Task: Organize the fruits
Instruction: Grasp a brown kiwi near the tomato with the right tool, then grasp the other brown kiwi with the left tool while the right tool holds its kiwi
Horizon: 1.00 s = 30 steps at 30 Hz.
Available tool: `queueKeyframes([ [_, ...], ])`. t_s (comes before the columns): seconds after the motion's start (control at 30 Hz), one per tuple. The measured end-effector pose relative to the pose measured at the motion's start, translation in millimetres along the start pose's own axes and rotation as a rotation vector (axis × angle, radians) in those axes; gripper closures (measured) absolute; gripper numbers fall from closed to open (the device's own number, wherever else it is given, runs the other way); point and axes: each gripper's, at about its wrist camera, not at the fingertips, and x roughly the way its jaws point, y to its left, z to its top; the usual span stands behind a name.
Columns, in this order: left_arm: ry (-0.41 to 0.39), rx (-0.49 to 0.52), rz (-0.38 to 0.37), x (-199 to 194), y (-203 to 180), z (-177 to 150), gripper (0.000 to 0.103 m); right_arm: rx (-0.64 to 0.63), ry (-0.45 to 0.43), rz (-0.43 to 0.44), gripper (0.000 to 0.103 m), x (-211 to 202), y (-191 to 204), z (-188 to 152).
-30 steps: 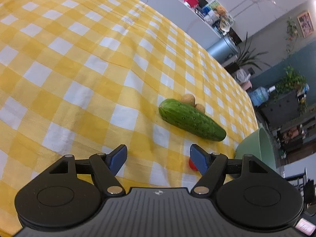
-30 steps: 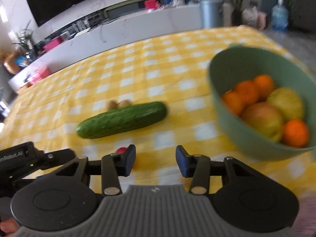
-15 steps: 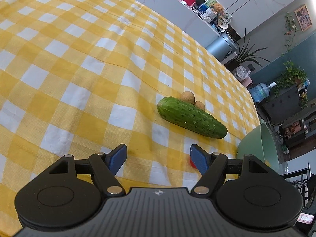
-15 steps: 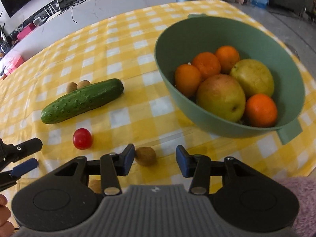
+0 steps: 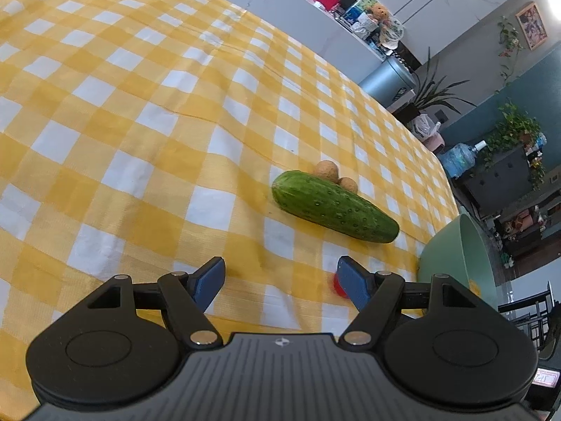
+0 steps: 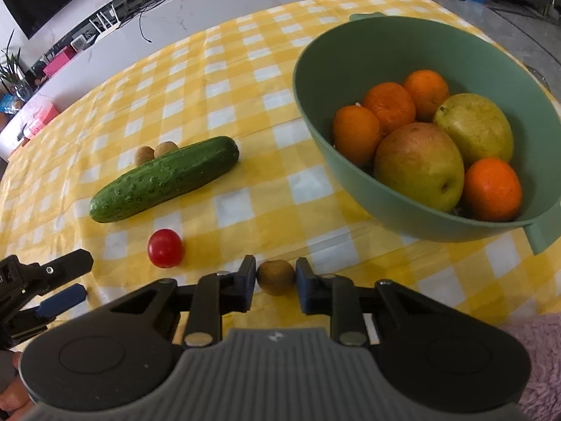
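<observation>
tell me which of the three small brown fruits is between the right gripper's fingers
The lone small brown fruit nearest the camera, pinched by the right gripper. The other two sit together behind the cucumber, untouched.

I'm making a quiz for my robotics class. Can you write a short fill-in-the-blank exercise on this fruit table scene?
1. The right gripper is shut on a small brown round ____.
2. The green plastic bowl holds ____ oranges beside two large yellow-green fruits.
3. The small red tomato lies on the yellow checked ____.
4. Two small tan fruits lie behind the long green ____.

Missing words: fruit; four; tablecloth; cucumber
</observation>
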Motion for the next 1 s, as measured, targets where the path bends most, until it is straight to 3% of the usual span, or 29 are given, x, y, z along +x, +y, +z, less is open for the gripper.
queueKeyframes([
  [0.3, -0.003, 0.156, -0.169, -6.1, -24.7, -8.6, 0.018, 0.038, -0.017, 0.082, 0.083, -5.5, -6.1, -0.3],
  [0.43, 0.028, 0.290, -0.224, -4.6, -43.2, -19.1, 0.019, 0.064, -0.013, 0.107, 0.083, -5.5, -10.9, -0.3],
  [0.6, 0.018, 0.537, -0.279, -13.5, -72.7, -43.6, 0.019, 0.072, -0.008, 0.136, 0.082, -5.2, -13.2, -0.8],
  [0.73, 0.059, 0.660, -0.252, -8.1, -86.7, -63.2, 0.019, 0.081, -0.007, 0.151, 0.082, -4.9, -14.8, -1.0],
  [1.0, 0.041, 0.792, -0.077, 5.8, -103.1, -83.4, 0.019, 0.098, -0.005, 0.176, 0.082, -4.4, -18.6, -1.2],
])
